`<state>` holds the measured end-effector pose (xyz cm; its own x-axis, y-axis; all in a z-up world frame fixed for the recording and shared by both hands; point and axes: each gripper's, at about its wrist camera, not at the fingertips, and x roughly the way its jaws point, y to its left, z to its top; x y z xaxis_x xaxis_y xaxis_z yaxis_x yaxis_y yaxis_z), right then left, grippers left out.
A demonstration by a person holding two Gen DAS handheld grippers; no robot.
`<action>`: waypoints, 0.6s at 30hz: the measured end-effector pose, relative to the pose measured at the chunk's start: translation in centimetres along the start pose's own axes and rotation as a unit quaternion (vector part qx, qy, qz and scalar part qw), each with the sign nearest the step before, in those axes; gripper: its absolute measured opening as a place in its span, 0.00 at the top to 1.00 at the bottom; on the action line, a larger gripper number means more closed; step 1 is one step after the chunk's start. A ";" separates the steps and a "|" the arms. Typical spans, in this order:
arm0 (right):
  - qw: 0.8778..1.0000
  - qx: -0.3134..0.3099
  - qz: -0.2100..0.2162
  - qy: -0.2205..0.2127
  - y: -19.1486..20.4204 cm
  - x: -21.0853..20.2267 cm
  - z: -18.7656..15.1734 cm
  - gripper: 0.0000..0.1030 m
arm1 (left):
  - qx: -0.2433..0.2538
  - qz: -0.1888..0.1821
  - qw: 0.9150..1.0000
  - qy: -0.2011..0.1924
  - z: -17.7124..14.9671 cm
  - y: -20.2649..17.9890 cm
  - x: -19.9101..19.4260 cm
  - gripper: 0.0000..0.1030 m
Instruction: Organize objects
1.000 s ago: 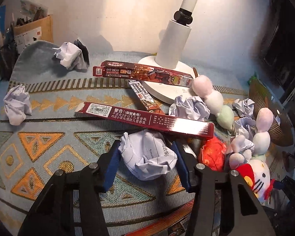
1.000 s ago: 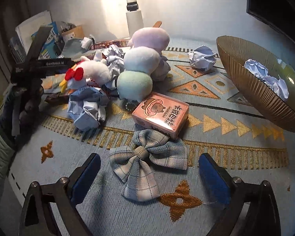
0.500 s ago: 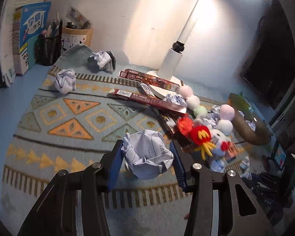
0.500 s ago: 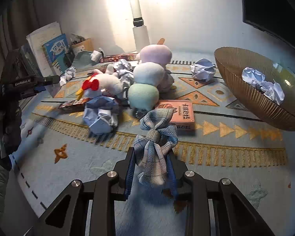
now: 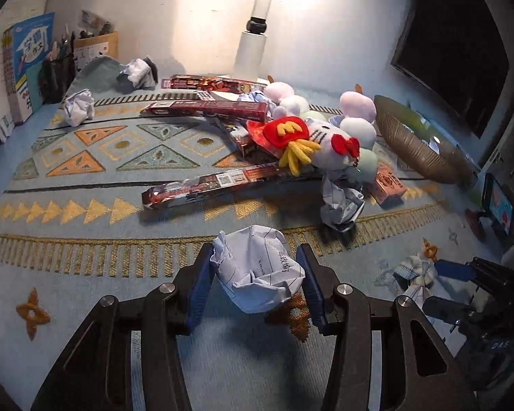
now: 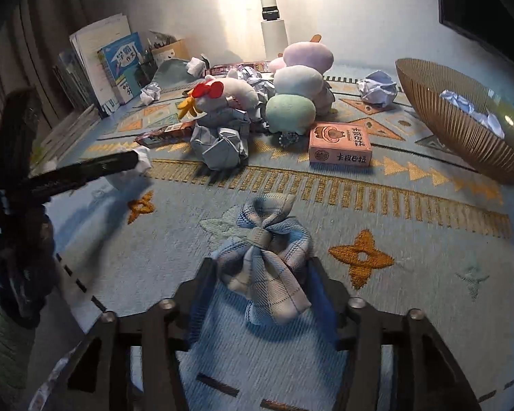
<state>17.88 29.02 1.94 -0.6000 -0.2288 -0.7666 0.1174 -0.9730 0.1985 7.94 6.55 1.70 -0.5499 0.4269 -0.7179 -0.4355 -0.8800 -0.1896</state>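
Crumpled white paper, a ball of paper (image 5: 258, 270), sits squeezed between the blue pads of the left gripper (image 5: 255, 282), whose jaws are partly closed and gripping it above the patterned rug (image 5: 85, 239). The right gripper (image 6: 262, 294) has just been opening its jaws; the plaid bow (image 6: 267, 257) lies between them on the rug (slumped toward 12 o'clock), and the pads seem clear of it, though blur makes this uncertain. At 1 o'clock from the bow stands the brown ribbed bowl (image 6: 462, 130), holding paper.
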 end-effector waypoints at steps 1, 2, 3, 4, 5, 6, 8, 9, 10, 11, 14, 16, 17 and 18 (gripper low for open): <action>1.000 0.011 -0.004 -0.004 -0.1 0.0 -0.1 0.24 | 0.009 0.003 1.000 0.003 -0.1 -0.3 0.1 0.54; 1.000 0.021 -0.003 -0.002 -0.3 0.1 -0.2 0.23 | 0.013 0.006 1.000 0.006 -0.3 -0.4 0.2 0.54; 1.000 0.027 -0.005 -0.010 -0.2 0.0 -0.3 0.23 | 0.015 0.010 1.000 0.003 -0.4 -0.6 0.1 0.53; 0.999 0.035 -0.010 -0.013 0.0 0.1 -0.4 0.21 | 0.016 0.013 1.000 0.000 -0.5 -0.6 0.1 0.53; 0.999 0.042 -0.021 -0.016 0.3 0.2 -0.4 0.20 | 0.015 0.015 1.000 0.000 -0.5 -0.6 0.0 0.53; 0.999 0.043 -0.029 -0.017 0.6 0.3 -0.4 0.19 | 0.013 0.015 1.000 0.001 -0.5 -0.6 0.1 0.53; 0.998 0.042 -0.039 -0.019 1.5 0.5 -0.4 0.17 | 0.011 0.013 1.000 0.002 -0.5 -0.5 0.1 0.52; 0.998 0.038 -0.037 -0.019 1.9 0.5 -0.4 0.17 | 0.011 0.013 1.000 0.003 -0.5 -0.5 0.1 0.51; 0.998 0.033 -0.044 -0.021 2.3 0.7 -0.5 0.17 | 0.013 0.013 1.000 0.003 -0.6 -0.6 0.1 0.51; 0.997 0.025 -0.062 -0.024 2.8 0.8 -0.6 0.21 | 0.014 0.014 1.000 0.003 -0.6 -0.6 0.1 0.51; 0.994 -0.005 -0.097 -0.041 4.0 0.9 -1.1 0.55 | 0.017 0.017 1.000 0.002 -0.6 -0.7 0.2 0.51; 0.995 -0.005 -0.083 -0.045 4.2 0.8 -1.2 0.66 | 0.016 0.018 1.000 0.000 -0.6 -0.7 0.1 0.51; 0.996 -0.005 -0.082 -0.046 4.2 0.8 -1.2 0.70 | 0.015 0.017 1.000 0.000 -0.6 -0.8 0.0 0.51; 0.996 -0.007 -0.081 -0.046 4.3 0.7 -1.2 0.72 | 0.016 0.016 1.000 -0.003 -0.7 -0.9 -0.2 0.52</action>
<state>18.86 24.66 1.52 -0.6818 -0.0656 -0.7286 0.0230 -0.9974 0.0683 8.90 7.12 1.53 -0.5680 0.4004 -0.7191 -0.4406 -0.8859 -0.1452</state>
